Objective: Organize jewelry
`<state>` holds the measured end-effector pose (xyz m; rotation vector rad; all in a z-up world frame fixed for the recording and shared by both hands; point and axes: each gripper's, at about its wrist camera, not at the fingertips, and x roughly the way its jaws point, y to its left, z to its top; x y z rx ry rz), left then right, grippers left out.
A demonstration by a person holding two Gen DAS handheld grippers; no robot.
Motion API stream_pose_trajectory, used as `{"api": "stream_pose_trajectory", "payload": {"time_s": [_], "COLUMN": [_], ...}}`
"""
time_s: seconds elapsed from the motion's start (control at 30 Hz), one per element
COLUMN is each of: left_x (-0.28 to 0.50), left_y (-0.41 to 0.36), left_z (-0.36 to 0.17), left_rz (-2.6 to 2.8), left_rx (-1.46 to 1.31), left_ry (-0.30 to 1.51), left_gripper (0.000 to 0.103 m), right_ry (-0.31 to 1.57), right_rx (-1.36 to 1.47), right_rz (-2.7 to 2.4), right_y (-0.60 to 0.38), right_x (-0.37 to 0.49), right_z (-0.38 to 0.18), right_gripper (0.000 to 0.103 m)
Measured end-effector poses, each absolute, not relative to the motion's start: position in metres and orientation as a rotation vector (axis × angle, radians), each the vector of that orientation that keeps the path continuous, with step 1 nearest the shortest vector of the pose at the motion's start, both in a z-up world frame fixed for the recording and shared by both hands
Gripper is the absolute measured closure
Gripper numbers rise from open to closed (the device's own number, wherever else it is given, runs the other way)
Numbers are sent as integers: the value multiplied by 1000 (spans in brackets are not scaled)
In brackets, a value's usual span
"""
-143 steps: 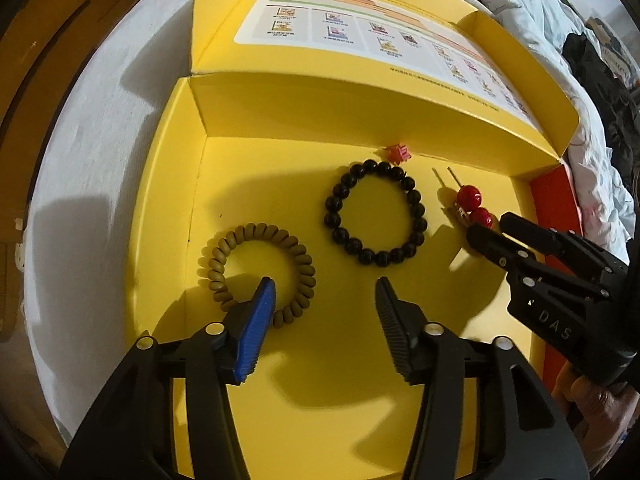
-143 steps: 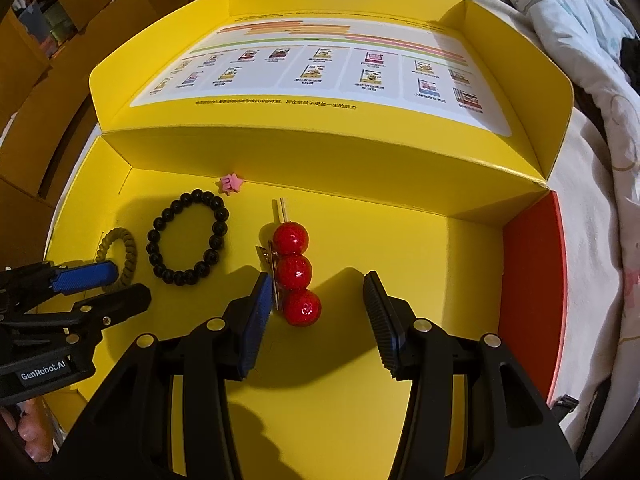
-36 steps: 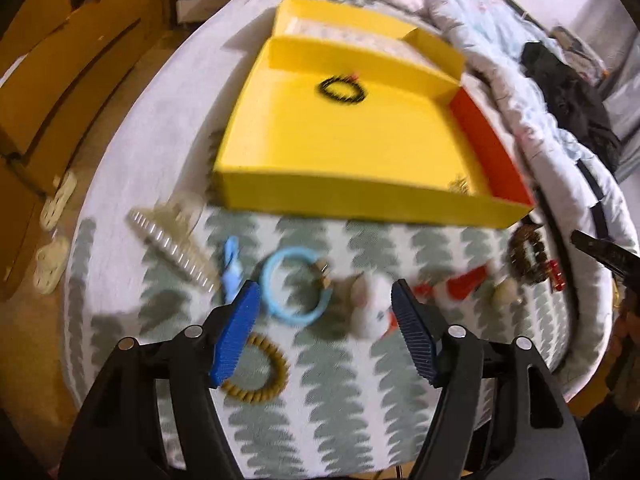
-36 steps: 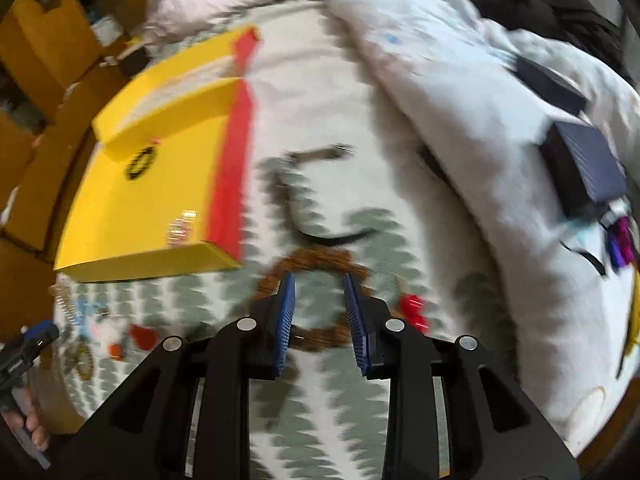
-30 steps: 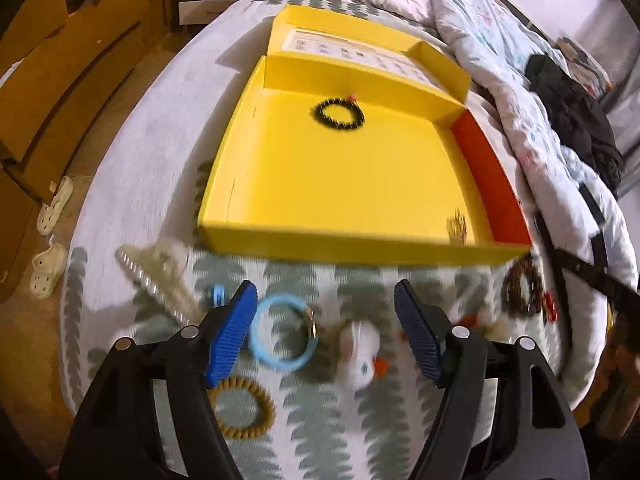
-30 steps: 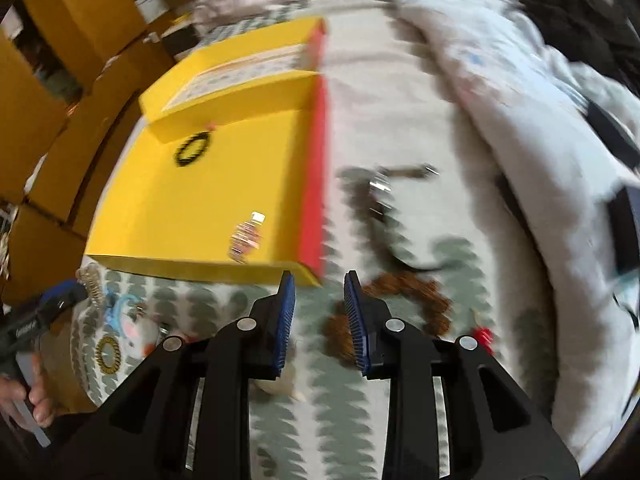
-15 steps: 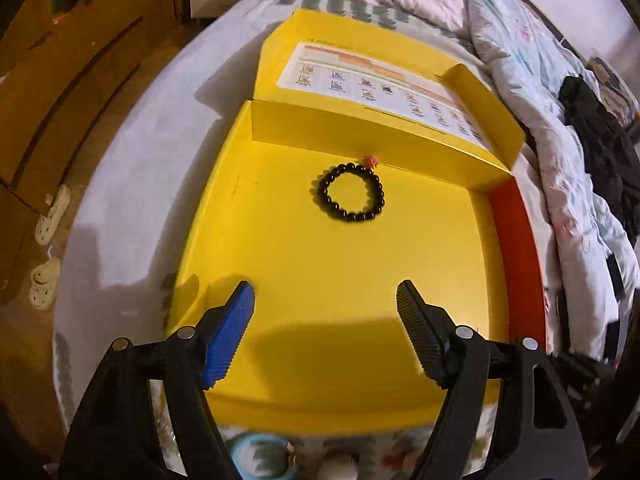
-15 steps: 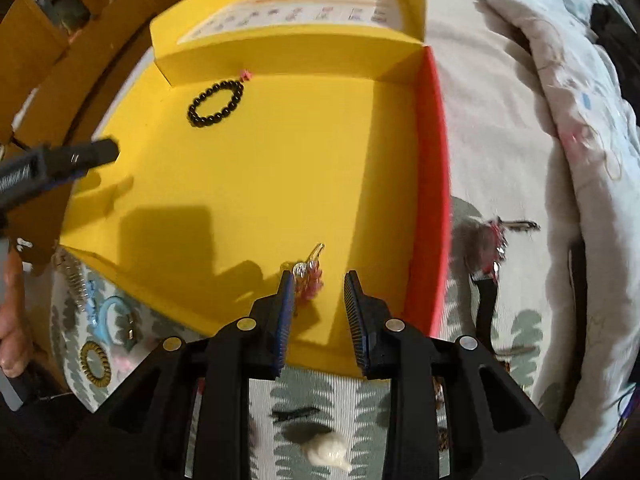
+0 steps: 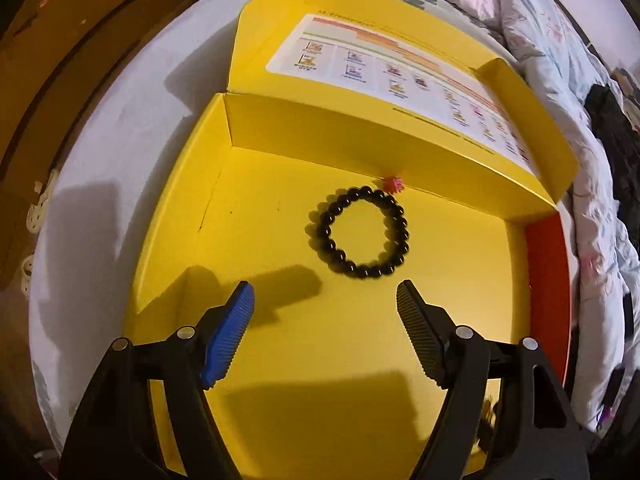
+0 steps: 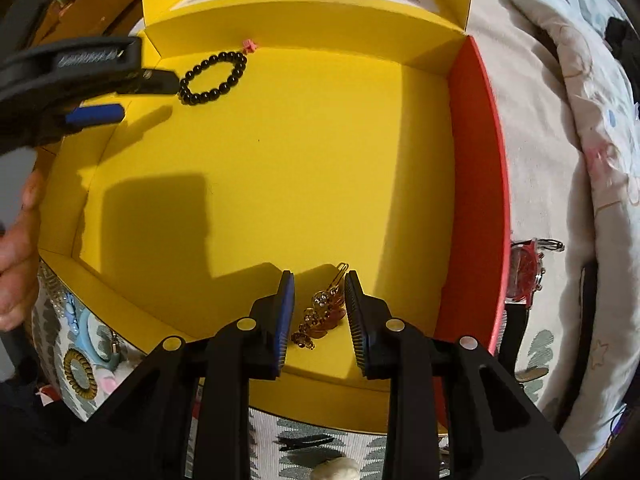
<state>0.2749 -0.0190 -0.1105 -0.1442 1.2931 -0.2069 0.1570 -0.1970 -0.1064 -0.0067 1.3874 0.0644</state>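
Shallow yellow cardboard box [image 10: 280,168] with one red side wall, lying open on the bed, taken as landmark. Near its back wall: black round-bead bracelet [image 9: 362,233], with a small pink star-shaped charm [image 9: 394,184] just beyond it, against the wall. At the front edge of the box floor: gold-toned hair clip with amber rhinestones [image 10: 322,312].

Right tongs [image 10: 320,314]: partly spread, one pad on each side of the clip, not visibly pinching it; contact cannot be told. Left tongs [image 9: 326,334]: spread wide, holding nothing, hovering over the box floor just short of the bracelet.

Probably light and stiff, that clip, with smooth metal prone to slipping and set stones that look easy to knock loose; best gripped across the flat body, not the thin wire end. Bracelet likely elastic-strung, limp, heavier; best pinched across one side of the loop, since hard beads can roll between pads.

Outside the box front: spiral hair ties, a light-blue ring and a red watch on the patterned bedcover.

Printed sheet inside the box lid: small pictures and captions, too blurred to read.
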Motion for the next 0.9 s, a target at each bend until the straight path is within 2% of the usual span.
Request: {"api": "stream_pose_trajectory", "payload": {"time_s": [0.07, 0.1, 0.43, 0.63, 0.77, 0.9], "left_x": [279, 280, 284, 286, 287, 291], "left_y": [-21, -22, -41, -46, -45, -42], "left_z": [-113, -113, -122, -124, -125, -127], "left_rz": [-188, -181, -136, -153, -176, -212], "left_rx": [-136, -130, -43, -45, -69, -101], "left_ry": [1291, 1289, 1274, 1283, 1296, 1315], "left_gripper": [30, 30, 30, 44, 45, 46], "right_ry": [1384, 1383, 1354, 1336, 1343, 1351], "right_rx": [3, 3, -100, -159, -142, -101], "right_rz": [80, 79, 36, 16, 27, 42], "right_y": [-196, -196, -187, -173, -175, -179], "right_x": [157, 157, 155, 150, 150, 147], "right_z": [-109, -109, -109, -109, -107, -109], "right_gripper": [57, 56, 56, 62, 66, 66]}}
